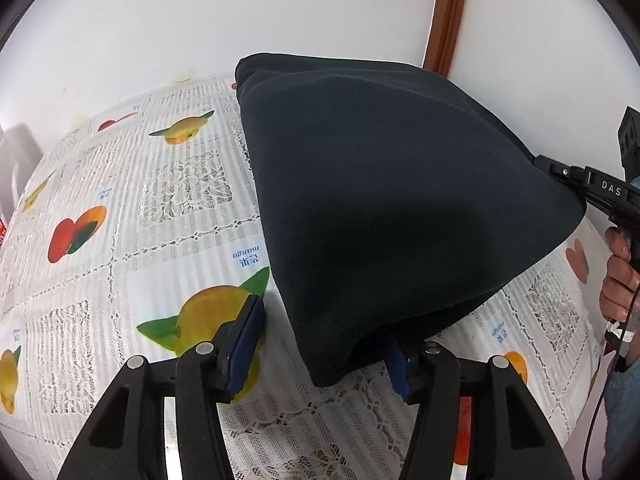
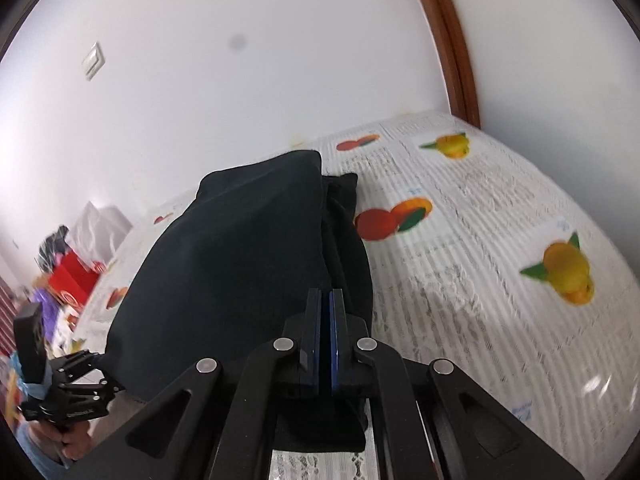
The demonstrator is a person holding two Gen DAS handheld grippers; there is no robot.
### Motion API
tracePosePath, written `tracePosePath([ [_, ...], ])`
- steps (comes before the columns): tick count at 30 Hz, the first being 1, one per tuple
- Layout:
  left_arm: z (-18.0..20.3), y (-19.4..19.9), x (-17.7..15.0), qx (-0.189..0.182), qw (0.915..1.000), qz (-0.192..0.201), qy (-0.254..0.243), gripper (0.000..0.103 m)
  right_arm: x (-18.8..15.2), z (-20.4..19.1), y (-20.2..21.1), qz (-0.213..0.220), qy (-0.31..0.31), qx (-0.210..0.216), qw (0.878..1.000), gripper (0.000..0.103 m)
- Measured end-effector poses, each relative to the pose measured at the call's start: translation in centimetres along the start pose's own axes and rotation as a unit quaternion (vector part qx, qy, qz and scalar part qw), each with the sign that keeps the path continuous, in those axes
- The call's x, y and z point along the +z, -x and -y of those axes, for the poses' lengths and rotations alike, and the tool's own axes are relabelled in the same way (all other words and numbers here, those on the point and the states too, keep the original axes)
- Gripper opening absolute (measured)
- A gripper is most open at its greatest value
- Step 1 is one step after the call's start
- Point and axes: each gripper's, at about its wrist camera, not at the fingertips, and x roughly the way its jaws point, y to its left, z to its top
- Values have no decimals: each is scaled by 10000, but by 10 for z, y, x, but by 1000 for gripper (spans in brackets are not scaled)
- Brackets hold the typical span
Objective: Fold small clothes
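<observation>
A dark navy garment (image 1: pixel 400 208) is lifted off the table (image 1: pixel 132 208), hanging as a broad tent-like sheet between the two claws, with its far end bunched and resting on the fruit-printed lace tablecloth (image 1: pixel 168 184) near the white wall (image 1: pixel 200 20). The left claw (image 1: pixel 324 344) stands open: its left blue pad (image 1: pixel 248 340) is bare and well apart from the cloth, while the right pad (image 1: pixel 396 372) is partly tucked under the drooping lower corner of the garment, so the fabric lies against that finger only. The right claw (image 2: pixel 325 344) is closed, its two blue pads pressed together on a fold of the garment's edge, and from the left wrist view that same claw (image 1: pixel 560 172) is seen pinching the cloth's upper right corner, held by a bare hand (image 1: pixel 620 276). In the right wrist view the garment (image 2: pixel 240 248) drapes to the left of the claw, with a second layer showing along its right side. A brown wooden door frame (image 2: pixel 448 40) rises behind the table, and a red box (image 2: pixel 74 276) sits among blurred clutter at the far left.
</observation>
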Motion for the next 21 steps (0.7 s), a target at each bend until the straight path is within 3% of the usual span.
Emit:
tracePosePath([
  [3, -2, -1, 1, -38, 10000, -8, 2, 55, 4, -9, 0, -25, 157, -196, 9997, 6],
  [6, -1, 0, 1, -40, 10000, -25, 10, 54, 17, -14, -3, -16, 200, -106, 9997, 9],
  [10, -2, -1, 1, -39, 10000, -48, 48, 54, 34, -19, -28, -213, 284, -194, 9992, 21],
  [12, -2, -1, 2, -43, 10000, -57, 69, 54, 38, -19, -42, -378, 257, -248, 9986, 21],
  [14, -2, -2, 2, -43, 9999, -69, 69, 54, 40, -17, -50, -469, 241, -171, 9985, 19],
  [15, -3, -2, 2, -43, 9999, -77, 68, 54, 41, -13, -47, -300, 214, -177, 9992, 5],
  [21, -8, 3, -1, -126, 9997, -140, 131, 54, 41, -8, -34, -127, 128, -174, 9997, 3],
])
